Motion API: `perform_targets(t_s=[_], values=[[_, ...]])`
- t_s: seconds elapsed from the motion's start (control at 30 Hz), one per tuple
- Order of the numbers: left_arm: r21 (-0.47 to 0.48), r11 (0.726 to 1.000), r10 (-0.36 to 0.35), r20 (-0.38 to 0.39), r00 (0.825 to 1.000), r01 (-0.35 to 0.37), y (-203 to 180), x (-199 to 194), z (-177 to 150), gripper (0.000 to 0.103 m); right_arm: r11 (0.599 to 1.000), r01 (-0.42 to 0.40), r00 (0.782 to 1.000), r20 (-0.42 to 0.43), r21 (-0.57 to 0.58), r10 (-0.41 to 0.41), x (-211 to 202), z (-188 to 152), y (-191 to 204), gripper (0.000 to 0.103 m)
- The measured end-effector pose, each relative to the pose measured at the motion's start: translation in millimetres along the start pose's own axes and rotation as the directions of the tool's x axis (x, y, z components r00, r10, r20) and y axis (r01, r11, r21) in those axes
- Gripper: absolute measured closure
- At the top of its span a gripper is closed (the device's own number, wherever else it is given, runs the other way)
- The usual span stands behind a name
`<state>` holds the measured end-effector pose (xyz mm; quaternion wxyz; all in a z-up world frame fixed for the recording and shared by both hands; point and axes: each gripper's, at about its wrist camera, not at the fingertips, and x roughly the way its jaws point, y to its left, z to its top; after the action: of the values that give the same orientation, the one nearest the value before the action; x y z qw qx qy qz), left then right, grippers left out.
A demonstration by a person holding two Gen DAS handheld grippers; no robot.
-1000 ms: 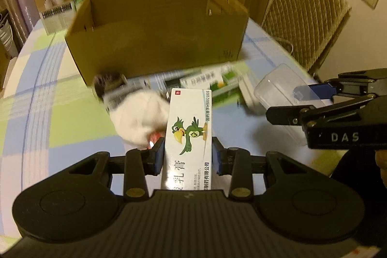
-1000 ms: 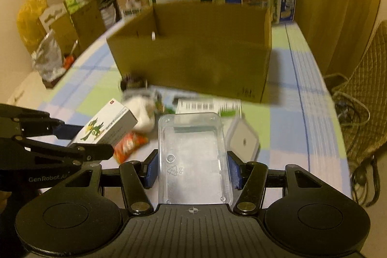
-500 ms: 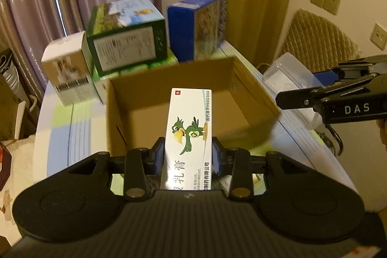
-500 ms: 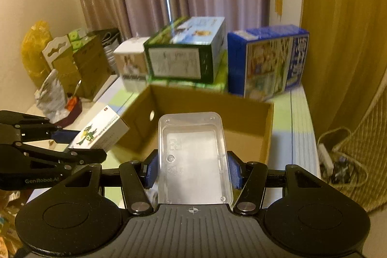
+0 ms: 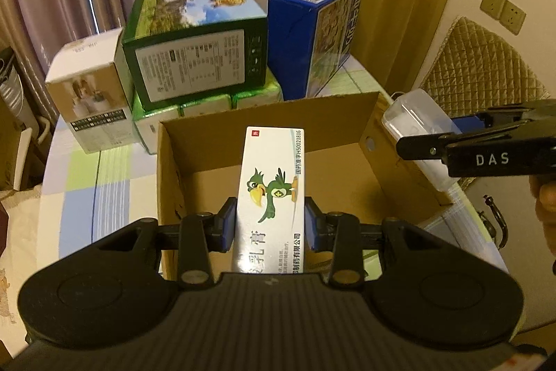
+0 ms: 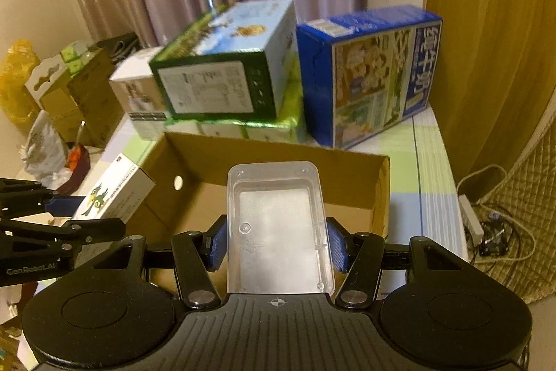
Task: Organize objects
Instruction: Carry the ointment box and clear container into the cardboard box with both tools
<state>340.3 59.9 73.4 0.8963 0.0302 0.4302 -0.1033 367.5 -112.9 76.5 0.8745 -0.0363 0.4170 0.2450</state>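
Both grippers have risen and advanced since a second ago, when they were low over the cluttered surface facing the carton's outer wall; each view now looks down into the open brown cardboard carton (image 5: 312, 169).

Nearest in the left wrist view, the left gripper (image 5: 270, 225) has its blue-padded fingers (image 5: 227, 225) closed against the long sides of a white rectangular medicine box printed with a green parrot (image 5: 272, 190); the box projects forward over the carton's interior. To its right, the right gripper (image 5: 486, 148) carries its load just beside the carton's right wall.

In the right wrist view, the right gripper (image 6: 276, 247) has its fingers (image 6: 335, 247) pressed on either side of a clear rectangular plastic container (image 6: 278, 228), held above the near part of the carton, whose visible floor appears bare. The left gripper (image 6: 87, 214) hangs at the carton's left edge.

Farther back on the checked blue-and-green surface (image 5: 97, 176) stand a white carton (image 5: 90, 99), a green-and-white carton (image 5: 198, 40) stacked on green packs, and a blue printed carton (image 5: 312, 33) (none touched).

Compared with half a second ago, the carton sits closer and its interior fills more of each view. Judged from this, both items are carried to the drop point; release into the carton is not yet done.
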Motion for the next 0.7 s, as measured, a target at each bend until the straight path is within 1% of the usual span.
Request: perform_targets(t_s=[0.2, 0.33, 0.47, 0.7], values=[[-0.008, 1.000, -0.003, -0.028, 1.000, 0.003, 5, 27, 6, 0.070, 1.000, 0.007, 0.999, -0.046, 0.016, -0.006, 30, -6, -7, 0.049], [-0.014, 1.000, -0.004, -0.032, 0.999, 0.004, 9, 38, 14, 0.070, 1.000, 0.009, 0.998, -0.066, 0.018, -0.008, 44, -9, -9, 0.049], [0.000, 1.000, 0.008, -0.041, 0.999, -0.008, 11, 50, 17, 0.070, 0.999, 0.011, 0.996, -0.084, 0.030, -0.009, 59, -10, -13, 0.049], [-0.018, 1.000, 0.007, -0.067, 0.998, -0.009, 16, 76, 11, 0.070, 0.998, 0.019, 0.993, -0.122, 0.067, -0.010, 82, -15, -23, 0.049]])
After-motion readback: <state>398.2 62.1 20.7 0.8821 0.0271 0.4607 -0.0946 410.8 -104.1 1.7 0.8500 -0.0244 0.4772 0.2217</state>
